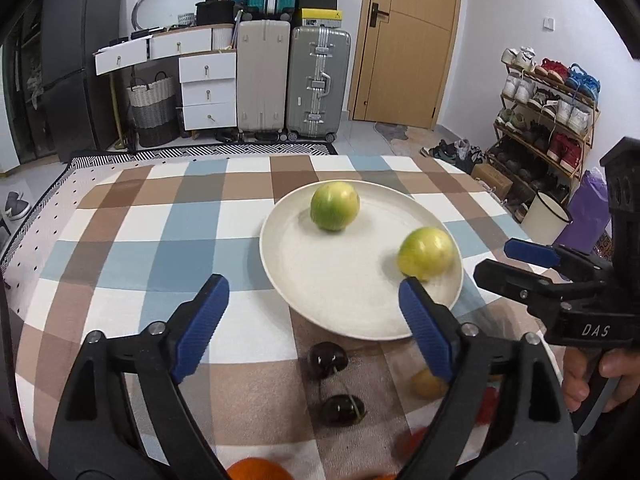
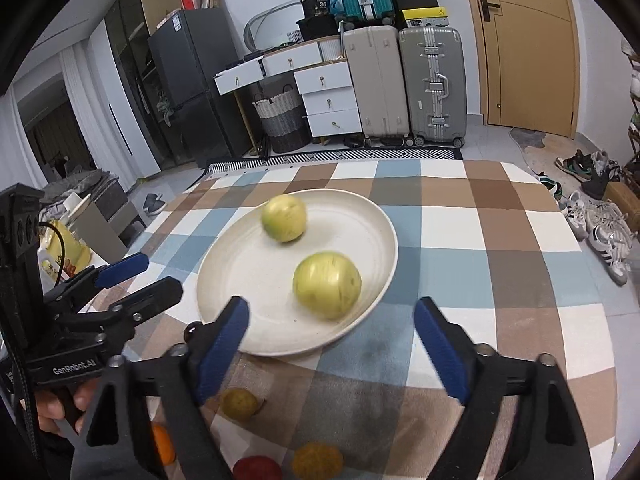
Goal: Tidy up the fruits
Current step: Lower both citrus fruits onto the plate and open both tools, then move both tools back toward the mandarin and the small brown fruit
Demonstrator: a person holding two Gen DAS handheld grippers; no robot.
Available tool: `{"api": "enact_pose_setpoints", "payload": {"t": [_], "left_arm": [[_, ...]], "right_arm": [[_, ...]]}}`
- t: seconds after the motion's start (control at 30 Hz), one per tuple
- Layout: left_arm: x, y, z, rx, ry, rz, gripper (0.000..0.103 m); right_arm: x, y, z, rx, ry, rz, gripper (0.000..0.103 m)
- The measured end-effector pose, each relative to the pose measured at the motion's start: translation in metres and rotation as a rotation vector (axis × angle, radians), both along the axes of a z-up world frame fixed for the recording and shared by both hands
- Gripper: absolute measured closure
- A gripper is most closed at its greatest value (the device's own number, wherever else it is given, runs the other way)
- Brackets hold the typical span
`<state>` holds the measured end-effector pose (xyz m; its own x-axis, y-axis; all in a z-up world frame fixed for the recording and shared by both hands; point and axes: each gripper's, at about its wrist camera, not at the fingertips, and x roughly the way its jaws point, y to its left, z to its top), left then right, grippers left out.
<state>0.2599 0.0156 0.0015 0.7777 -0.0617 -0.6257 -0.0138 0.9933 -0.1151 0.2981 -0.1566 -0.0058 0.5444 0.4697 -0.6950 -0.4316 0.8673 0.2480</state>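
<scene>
Two green fruits [image 1: 335,206] already on the white plate [image 1: 304,280]; cherries [image 1: 328,358] and smaller fruit waiting on the checked tabletop [image 1: 120,240]. Left gripper [image 1: 308,320] and right gripper [image 2: 332,344] spread, empty. Best taken one cherry at a time, gently pinched.

We read "DAS" on the right hand-held gripper [image 1: 528,266] and "GenRobot.AI" on the left hand-held gripper [image 2: 140,276]; "30" on a black box [image 2: 318,4].

On the surface [image 2: 500,240] stands a plate [image 2: 248,280] with two round fruits in it: one [image 2: 284,217] at its far side, the other [image 2: 327,284] nearer (toward the right rim). Before the plate lie two cherries [image 1: 327,358] and several smaller fruits [image 2: 239,402].
</scene>
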Motion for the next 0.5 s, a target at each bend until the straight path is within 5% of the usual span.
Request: {"api": "enact_pose_setpoints", "payload": {"t": [0.07, 0.5], "left_arm": [[-0.011, 0.003, 0.005, -0.001, -0.024, 0.006, 0.001], [-0.085, 0.015, 0.021, 0.026, -0.051, 0.021, 0.001]], "right_arm": [[-0.005, -0.003, 0.003, 0.009, 0.001, 0.003, 0.004], [-0.055, -0.014, 0.023, -0.007, -0.051, 0.025, 0.001]]}}
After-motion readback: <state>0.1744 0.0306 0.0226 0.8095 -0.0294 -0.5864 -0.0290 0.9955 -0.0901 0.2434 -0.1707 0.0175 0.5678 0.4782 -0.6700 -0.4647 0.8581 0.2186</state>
